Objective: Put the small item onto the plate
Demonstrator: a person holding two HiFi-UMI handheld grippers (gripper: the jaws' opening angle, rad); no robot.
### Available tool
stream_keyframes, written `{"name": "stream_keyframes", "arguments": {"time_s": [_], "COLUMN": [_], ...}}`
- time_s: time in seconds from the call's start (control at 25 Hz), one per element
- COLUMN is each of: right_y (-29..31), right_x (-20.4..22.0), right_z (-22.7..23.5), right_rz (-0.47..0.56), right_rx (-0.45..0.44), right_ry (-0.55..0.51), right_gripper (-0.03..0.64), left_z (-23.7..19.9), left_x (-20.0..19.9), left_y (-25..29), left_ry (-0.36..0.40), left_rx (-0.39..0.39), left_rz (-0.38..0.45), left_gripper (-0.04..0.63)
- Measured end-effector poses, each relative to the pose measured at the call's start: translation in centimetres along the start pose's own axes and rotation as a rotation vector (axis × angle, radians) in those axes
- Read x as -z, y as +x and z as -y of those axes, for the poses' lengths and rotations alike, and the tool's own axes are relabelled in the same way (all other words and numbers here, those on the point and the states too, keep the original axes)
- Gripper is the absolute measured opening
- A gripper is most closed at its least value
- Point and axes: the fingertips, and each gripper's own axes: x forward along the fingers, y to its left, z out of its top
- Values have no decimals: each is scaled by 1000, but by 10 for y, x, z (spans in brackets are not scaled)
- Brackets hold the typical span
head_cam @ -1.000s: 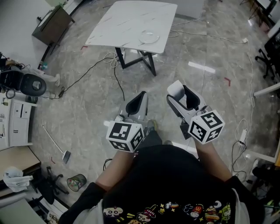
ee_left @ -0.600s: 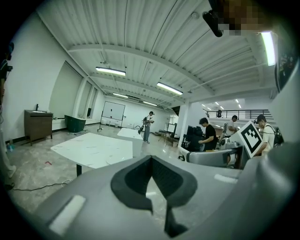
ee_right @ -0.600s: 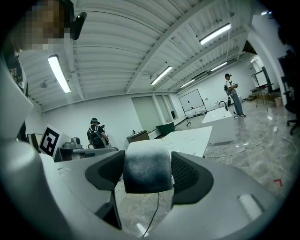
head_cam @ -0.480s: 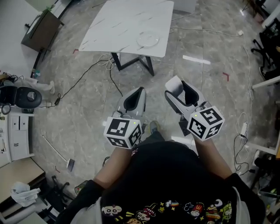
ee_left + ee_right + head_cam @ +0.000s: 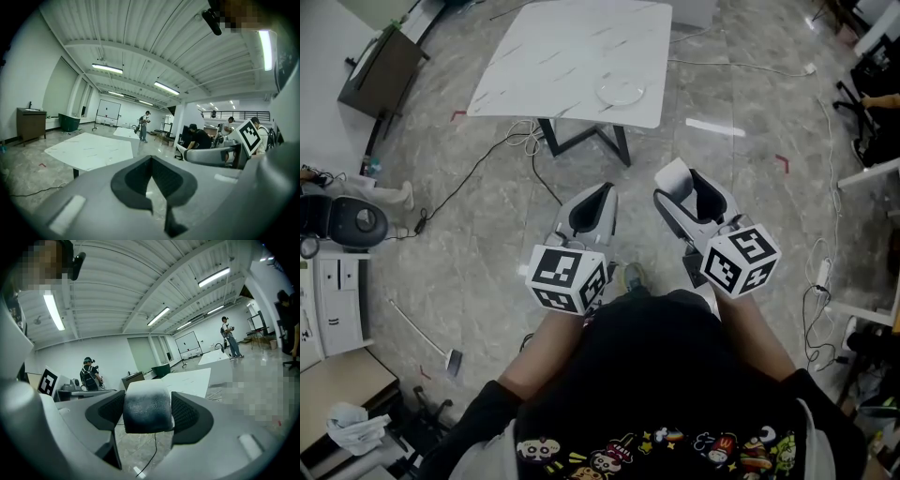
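We are recording the right gripper (image 5: 147, 414) as pinching the small item (image 5: 146, 404), a pale block with a darker lower part, with one jaw pressing on each side. The left gripper (image 5: 152, 180) is carrying nothing, and we are reading its jaws as pressed together. Both grippers are pointing away from the person, side by side and apart, above the grey stone floor (image 5: 750, 103). The item is sitting at the far tip of the right one, off the floor. Farther out, we are seeing the white table (image 5: 553, 56), with the plate (image 5: 621, 91) lying on its near right part, well apart from the item. Dark cables (image 5: 502, 145) are running over the floor by the table's near left side.
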Motion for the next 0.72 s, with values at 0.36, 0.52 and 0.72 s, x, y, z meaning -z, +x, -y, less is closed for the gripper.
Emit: {"name": "stream_keyframes", "arguments": {"time_s": [0.36,0.52,0.72], "right_y": [7,9,19], "right_x": [3,2,-1], "right_z": [-5,-9,-9], "right_rz": [-8,-6,-3], "right_rx": [11,1,-14], "right_ry": [-9,-11,-17], "right_gripper": [337,337,337], "left_z": [-10,-13,-22], "left_x": [3,1,-3], "left_y": [-9,-13,-14], "left_ry": [-18,-18,-11], "left_rx": [-1,-11,-27], "left_rz": [11,21,33], "left_gripper": [0,0,0]}}
